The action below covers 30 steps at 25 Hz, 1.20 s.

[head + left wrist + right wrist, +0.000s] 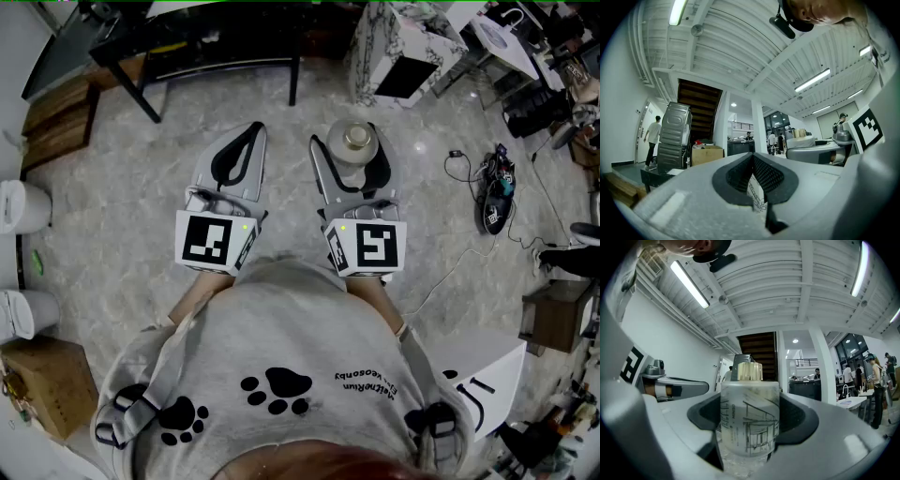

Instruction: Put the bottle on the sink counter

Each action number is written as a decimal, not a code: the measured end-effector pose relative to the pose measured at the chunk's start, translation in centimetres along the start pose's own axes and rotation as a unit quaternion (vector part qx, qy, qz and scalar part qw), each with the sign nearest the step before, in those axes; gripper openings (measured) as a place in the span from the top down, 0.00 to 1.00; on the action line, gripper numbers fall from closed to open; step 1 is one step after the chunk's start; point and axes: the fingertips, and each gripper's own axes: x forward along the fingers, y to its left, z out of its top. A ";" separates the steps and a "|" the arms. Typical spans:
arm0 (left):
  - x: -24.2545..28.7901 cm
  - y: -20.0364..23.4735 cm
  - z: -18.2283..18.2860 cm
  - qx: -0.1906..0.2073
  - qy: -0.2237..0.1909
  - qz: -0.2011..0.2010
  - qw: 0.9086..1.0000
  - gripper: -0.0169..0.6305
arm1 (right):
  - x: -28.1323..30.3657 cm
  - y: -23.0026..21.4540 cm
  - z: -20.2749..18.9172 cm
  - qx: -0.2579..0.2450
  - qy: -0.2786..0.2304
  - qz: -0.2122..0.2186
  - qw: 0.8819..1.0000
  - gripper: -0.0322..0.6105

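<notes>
A frosted bottle (354, 142) with a cream screw cap and a line drawing of a house stands upright between the jaws of my right gripper (349, 139). That gripper is shut on it, the dark pads pressing its sides. In the right gripper view the bottle (750, 413) fills the middle, with the right gripper (750, 401) around it. My left gripper (251, 131) is held level beside it, a short way to the left, shut with nothing in it. In the left gripper view the left gripper (753, 157) shows its pads meeting at the tips. Both are held in front of the person's chest, above a marbled floor.
A black table (187, 47) stands ahead at the left and a marbled white box (403, 47) ahead at the right. Cables and shoes (495, 192) lie on the floor to the right. White bins (19, 206) and a cardboard box (47, 384) are at the left.
</notes>
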 end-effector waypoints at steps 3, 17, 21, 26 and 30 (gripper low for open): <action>0.1 -0.9 0.1 0.003 0.001 0.003 1.000 0.97 | -0.5 -0.5 -0.2 0.003 0.005 0.003 1.000 0.43; 1.6 -4.2 -0.6 0.017 0.005 0.018 1.000 0.97 | -1.7 -4.1 -0.5 0.023 -0.010 0.029 0.999 0.43; 3.0 -3.9 -1.3 0.012 0.008 0.018 1.000 0.97 | -1.1 -5.3 -1.3 0.026 -0.004 0.027 0.999 0.43; 6.0 -1.8 -2.7 0.002 0.006 0.011 1.000 0.97 | 2.3 -6.6 -2.6 0.022 0.002 0.025 0.999 0.43; 9.5 1.0 -4.0 -0.008 0.010 0.005 1.000 0.97 | 6.2 -7.5 -3.2 0.011 0.001 0.024 1.000 0.43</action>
